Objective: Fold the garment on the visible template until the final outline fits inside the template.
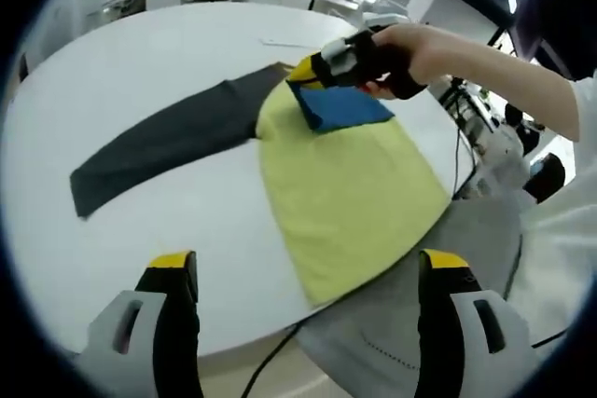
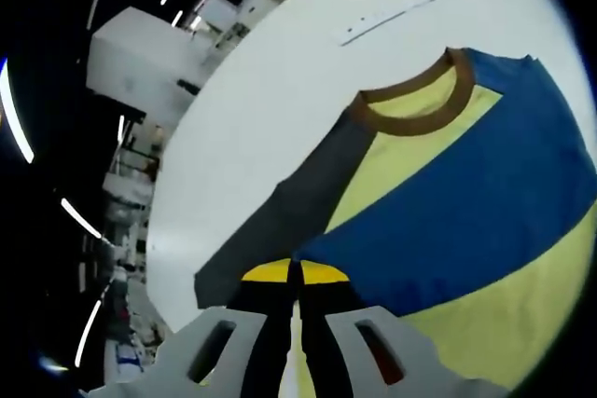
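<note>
L claw [image 1: 308,272]: jaws rise at the bottom of the left gripper view, wide apart, holding nothing, hovering over the near edge of the white bench [image 1: 140,72]. Just beyond, mid-frame, the garment [image 1: 350,188] lies w/ its yellow body spread flat; lower edge hangs off the bench rim toward the person's lap. A dark grey sleeve [image 1: 159,146] runs out to the left of frame. No template outline can be made out on the bench.

Farther, upper centre, the R claw [image 1: 312,70], held in a hand [image 1: 410,48], is at the blue sleeve [image 1: 340,107], already turned over onto the yellow body. In the right gripper view its jaws are pressed together at bottom centre w/ fabric edge at the tips, so prob. pinched on the blue sleeve, though the bite itself is hidden.

Risks, my read: thin pinch could slip mid-fold → sleeve flops back. Dragging may pull the whole garment sideways, since L claw isn't pinning it. Overhanging hem could slide off the bench.
</note>
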The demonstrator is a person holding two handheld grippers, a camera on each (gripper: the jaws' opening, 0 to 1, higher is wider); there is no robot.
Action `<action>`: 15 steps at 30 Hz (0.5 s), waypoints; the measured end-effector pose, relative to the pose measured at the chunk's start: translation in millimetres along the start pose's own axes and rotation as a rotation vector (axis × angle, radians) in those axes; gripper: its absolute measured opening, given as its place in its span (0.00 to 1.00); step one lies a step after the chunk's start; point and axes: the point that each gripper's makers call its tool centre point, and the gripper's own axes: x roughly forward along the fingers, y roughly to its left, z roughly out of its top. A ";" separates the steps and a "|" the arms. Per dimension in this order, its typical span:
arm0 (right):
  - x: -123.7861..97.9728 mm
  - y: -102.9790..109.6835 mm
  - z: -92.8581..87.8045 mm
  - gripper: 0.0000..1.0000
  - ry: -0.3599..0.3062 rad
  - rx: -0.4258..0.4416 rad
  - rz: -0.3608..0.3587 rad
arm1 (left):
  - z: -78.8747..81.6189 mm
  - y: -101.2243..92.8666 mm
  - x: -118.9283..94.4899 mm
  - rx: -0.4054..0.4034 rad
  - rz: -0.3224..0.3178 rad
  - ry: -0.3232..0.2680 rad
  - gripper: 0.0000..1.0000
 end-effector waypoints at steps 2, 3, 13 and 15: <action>2.5 -1.3 -1.2 0.02 0.005 0.002 -0.004 | -0.7 1.1 0.9 -0.004 0.000 0.002 0.95; 3.5 -2.1 -1.5 0.02 0.005 0.005 -0.006 | -1.1 1.6 1.4 -0.005 0.000 0.004 0.95; 17.0 -6.4 -4.7 0.02 0.025 0.022 -0.016 | -5.8 4.5 7.1 -0.014 -0.007 0.027 0.95; 19.5 -7.1 -4.7 0.02 0.026 0.026 -0.018 | -5.0 5.6 7.9 -0.015 -0.008 0.029 0.95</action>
